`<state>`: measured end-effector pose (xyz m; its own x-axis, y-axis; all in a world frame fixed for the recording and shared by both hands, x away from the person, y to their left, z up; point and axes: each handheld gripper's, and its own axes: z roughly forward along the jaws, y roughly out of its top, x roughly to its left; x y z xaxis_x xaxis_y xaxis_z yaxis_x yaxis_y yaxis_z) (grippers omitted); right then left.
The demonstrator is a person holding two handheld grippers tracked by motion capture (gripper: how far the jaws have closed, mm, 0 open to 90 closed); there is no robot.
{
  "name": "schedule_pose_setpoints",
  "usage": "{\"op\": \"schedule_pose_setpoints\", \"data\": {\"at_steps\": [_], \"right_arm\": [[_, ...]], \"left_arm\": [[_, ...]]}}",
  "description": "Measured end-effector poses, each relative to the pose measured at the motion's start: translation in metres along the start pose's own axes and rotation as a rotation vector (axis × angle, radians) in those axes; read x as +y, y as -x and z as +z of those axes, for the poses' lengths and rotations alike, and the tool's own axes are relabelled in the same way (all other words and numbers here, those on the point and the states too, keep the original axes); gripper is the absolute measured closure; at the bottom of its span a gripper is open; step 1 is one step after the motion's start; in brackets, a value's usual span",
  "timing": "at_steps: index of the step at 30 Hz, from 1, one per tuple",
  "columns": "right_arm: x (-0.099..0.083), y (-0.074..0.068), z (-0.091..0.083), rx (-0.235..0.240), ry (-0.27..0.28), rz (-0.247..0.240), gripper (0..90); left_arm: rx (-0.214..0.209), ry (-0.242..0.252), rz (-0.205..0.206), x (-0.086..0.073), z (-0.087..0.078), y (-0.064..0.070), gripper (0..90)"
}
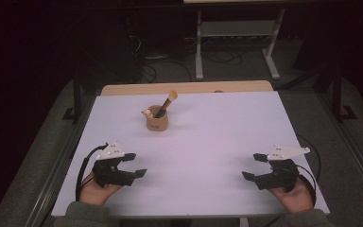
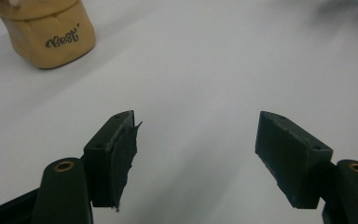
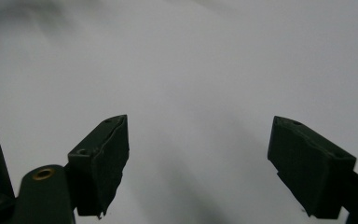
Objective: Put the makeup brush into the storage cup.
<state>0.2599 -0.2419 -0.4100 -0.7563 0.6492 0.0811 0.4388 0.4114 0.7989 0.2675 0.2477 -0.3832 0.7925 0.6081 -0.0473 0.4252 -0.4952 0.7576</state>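
Note:
A small tan cup [image 1: 157, 121] stands on the white table top [image 1: 208, 137], toward the back and left of centre. A brush [image 1: 167, 102] with an orange tip leans out of it, and a small pale figure sits at its rim. In the left gripper view the cup [image 2: 49, 32] bears dark script lettering and sits at the upper left. My left gripper [image 1: 135, 165] rests open near the front left of the table, held by a hand. My right gripper [image 1: 254, 166] rests open near the front right. Both have nothing between their jaws [image 2: 196, 154] [image 3: 198, 163].
A wooden strip [image 1: 184, 87] edges the table's far side. Beyond it on the dark floor stand a white metal frame [image 1: 236, 42] and cables. Metal rails run along both sides of the table.

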Motion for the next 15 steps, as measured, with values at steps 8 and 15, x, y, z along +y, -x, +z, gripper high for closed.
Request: {"op": "schedule_pose_setpoints", "data": {"at_steps": [8,15], "right_arm": [[0.0,0.0,0.0,0.001,0.001,0.0,19.6],[0.0,-0.001,0.002,0.004,-0.006,0.002,19.6]], "left_arm": [[0.015,0.014,-0.019,-0.01,-0.004,0.004,28.5],[0.018,0.02,-0.029,-0.019,-0.005,0.007,28.0]]}}
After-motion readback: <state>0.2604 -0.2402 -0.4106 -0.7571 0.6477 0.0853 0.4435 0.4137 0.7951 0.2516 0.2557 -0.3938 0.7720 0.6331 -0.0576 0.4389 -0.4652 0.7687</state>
